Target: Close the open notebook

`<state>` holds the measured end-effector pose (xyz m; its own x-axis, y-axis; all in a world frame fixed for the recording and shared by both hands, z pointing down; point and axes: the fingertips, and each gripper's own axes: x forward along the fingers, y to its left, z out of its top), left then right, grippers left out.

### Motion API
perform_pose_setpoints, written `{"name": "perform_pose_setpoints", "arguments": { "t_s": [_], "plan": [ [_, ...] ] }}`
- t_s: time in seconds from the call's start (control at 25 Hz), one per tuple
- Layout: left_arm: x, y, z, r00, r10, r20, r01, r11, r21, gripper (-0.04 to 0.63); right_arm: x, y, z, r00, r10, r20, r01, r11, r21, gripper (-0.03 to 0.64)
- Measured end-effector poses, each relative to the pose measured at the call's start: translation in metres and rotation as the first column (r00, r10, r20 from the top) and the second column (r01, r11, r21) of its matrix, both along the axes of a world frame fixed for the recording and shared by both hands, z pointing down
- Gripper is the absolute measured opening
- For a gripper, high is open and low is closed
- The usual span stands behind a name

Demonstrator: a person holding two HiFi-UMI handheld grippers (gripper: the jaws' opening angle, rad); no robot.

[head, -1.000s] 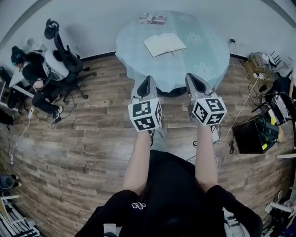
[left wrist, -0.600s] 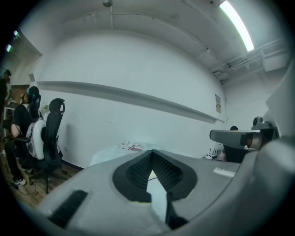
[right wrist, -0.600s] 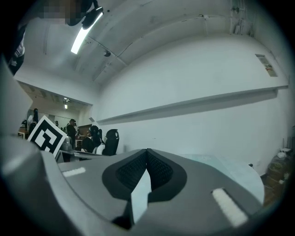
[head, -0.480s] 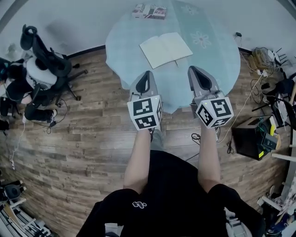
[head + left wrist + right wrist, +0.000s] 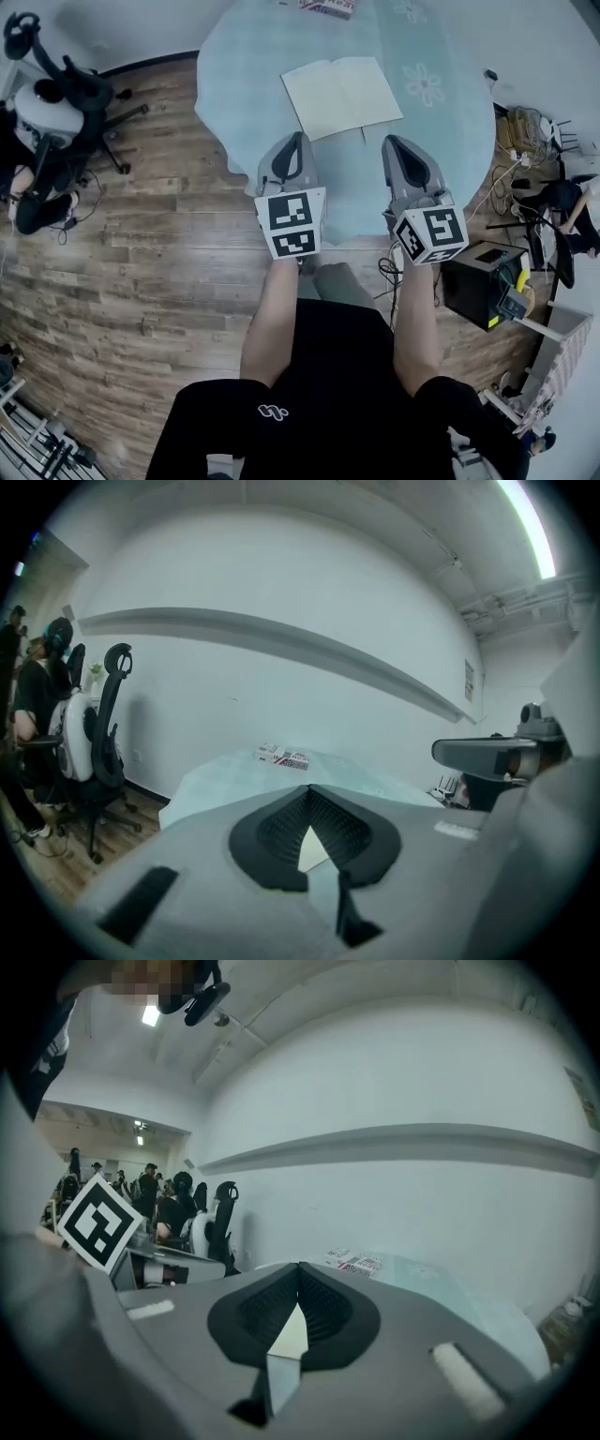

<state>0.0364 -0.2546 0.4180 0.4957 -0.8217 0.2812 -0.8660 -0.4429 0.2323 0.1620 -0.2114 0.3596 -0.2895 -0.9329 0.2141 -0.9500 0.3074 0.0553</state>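
Left gripper, right gripper: jaws together, nothing held. Now over table edge, nearer open notebook than second ago. Approach nearly done, closing not begun.

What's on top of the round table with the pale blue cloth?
An open white notebook lies flat near the middle; a red-and-white printed box sits at the far edge. The pale blue cloth hides the tabletop itself.
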Motion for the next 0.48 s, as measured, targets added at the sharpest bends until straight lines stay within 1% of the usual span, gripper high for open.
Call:
{"name": "perform_pose_setpoints", "arguments": {
  "t_s": [0.16,0.28,0.4,0.48],
  "plan": [
    [0.004,0.001,0.021,1.000,0.002,-0.001,-0.002,0.999,-0.055,0.005,0.001,-0.016,0.033,0.994,-0.049,-0.102,0.042,0.997,-0.070,0.011],
    [0.011,0.008,0.041,1.000,0.019,0.008,-0.018,0.995,-0.100,0.005,0.000,-0.028,0.064,0.972,-0.118,-0.202,0.092,0.987,-0.133,0.011],
    [0.015,0.004,0.057,1.000,0.015,0.014,-0.013,0.991,-0.131,0.005,-0.003,-0.040,0.093,0.931,-0.202,-0.303,0.148,0.970,-0.193,0.012],
    [0.016,0.000,0.065,1.000,0.008,0.018,-0.005,0.989,-0.148,0.005,-0.006,-0.047,0.110,0.888,-0.267,-0.374,0.188,0.954,-0.235,0.014]
  ]
}}
